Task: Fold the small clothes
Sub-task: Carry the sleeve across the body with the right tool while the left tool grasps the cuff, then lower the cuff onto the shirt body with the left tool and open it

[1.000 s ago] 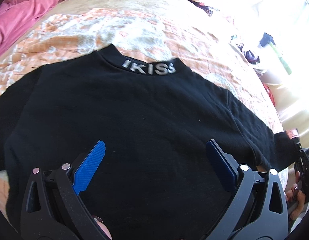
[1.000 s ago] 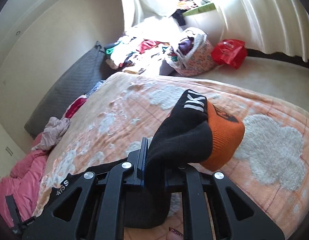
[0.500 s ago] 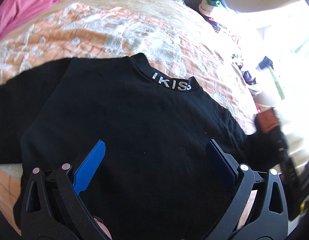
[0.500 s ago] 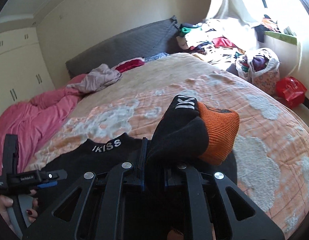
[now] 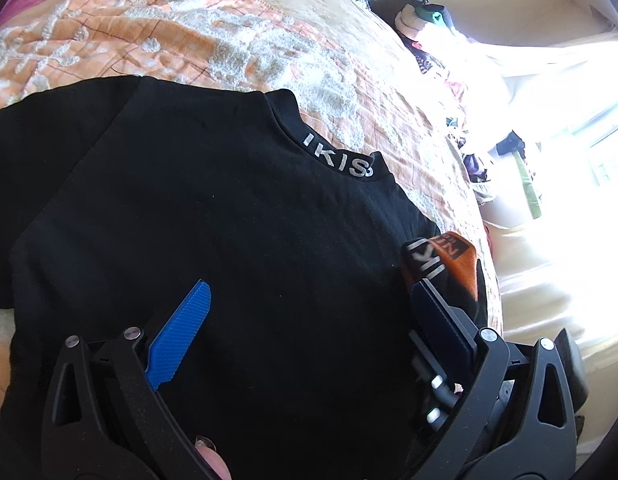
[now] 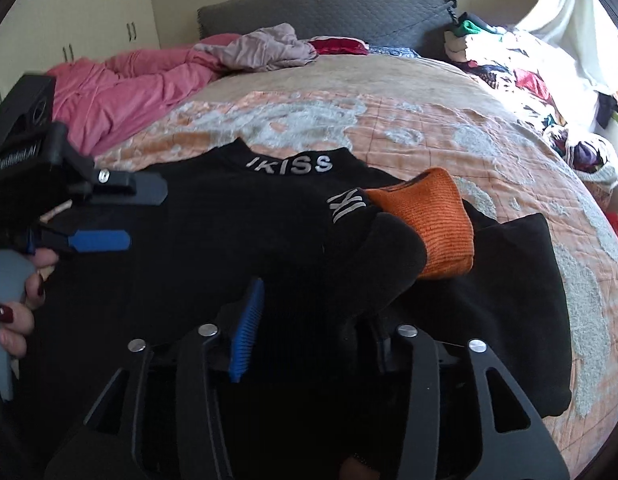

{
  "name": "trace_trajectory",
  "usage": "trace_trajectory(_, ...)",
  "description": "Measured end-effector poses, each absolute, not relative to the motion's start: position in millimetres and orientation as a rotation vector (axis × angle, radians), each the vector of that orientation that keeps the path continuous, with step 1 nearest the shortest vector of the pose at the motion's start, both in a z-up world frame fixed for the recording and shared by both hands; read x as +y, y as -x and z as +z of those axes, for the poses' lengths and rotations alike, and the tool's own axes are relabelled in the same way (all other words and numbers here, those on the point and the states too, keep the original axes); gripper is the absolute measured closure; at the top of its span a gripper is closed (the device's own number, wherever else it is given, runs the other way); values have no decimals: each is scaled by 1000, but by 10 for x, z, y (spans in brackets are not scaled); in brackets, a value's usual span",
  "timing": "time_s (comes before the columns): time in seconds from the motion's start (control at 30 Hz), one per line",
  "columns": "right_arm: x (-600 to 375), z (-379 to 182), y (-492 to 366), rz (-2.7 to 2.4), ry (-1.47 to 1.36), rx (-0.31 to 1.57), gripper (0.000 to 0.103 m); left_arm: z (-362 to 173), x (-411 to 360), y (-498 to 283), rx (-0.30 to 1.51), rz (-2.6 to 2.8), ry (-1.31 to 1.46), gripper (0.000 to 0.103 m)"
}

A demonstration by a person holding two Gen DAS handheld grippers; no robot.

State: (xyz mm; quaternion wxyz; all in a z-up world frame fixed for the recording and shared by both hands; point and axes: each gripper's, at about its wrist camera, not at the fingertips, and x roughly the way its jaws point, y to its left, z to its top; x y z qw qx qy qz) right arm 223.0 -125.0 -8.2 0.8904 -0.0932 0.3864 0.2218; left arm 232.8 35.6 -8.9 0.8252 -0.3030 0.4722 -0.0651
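Two grippers hang over one black top. The right gripper (image 6: pixel 309 324) has its jaws opening, and the sleeve (image 6: pixel 373 256) with its orange cuff (image 6: pixel 437 224) lies between them, draped forward onto the garment; the left blue pad shows clearly, but the right pad is buried under dark cloth, so whether it presses the sleeve cannot be made out. In the left wrist view only that cuff and a little of the gripper's metalwork show, behind the left gripper's own right finger.

The left gripper (image 5: pixel 309 320) stands wide apart with nothing between its pads, poised above the black top (image 5: pixel 213 220). Its blue left finger is plain; the right finger is in shadow. In the right wrist view it shows at the frame's left edge, partly cut off, with a person's fingers (image 6: pixel 17 316) wrapped round the handle.

The top lies flat on the bedspread (image 6: pixel 409 120), collar with white lettering (image 6: pixel 289 164) toward the headboard (image 6: pixel 329 12). Its lower hem is hidden by both grippers' frames. Beyond lie a pink blanket (image 6: pixel 121 84) and a heap of clothes (image 6: pixel 509 68), washed out by window glare.
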Motion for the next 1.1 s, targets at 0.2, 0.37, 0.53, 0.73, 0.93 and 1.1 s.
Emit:
trace_trajectory(0.2,-1318,-127,-1963,460,226,805,22,-123,306,-2314,1008,-179,668,8)
trace_trajectory(0.37,-1573,-21,-1811,485,105,806,16,-192,165,-2328,1039,-267,713,9)
trace_trajectory(0.53,-1809,88,-1692,451,44,790,16,-294,-7,-2387,1086,-253,675,10)
trace_trajectory(0.73,-2106,192,-1648,390,-39,775,16,-306,-191,-2510,1086,-208,563,61)
trace_trajectory(0.93,-2284,213,-1628,350,-86,779,16,-187,-185,-2519,1038,-248,558,97)
trace_trajectory(1.1,-2375,218,-1604,333,-107,784,16,214,110,-2348,907,-207,543,97)
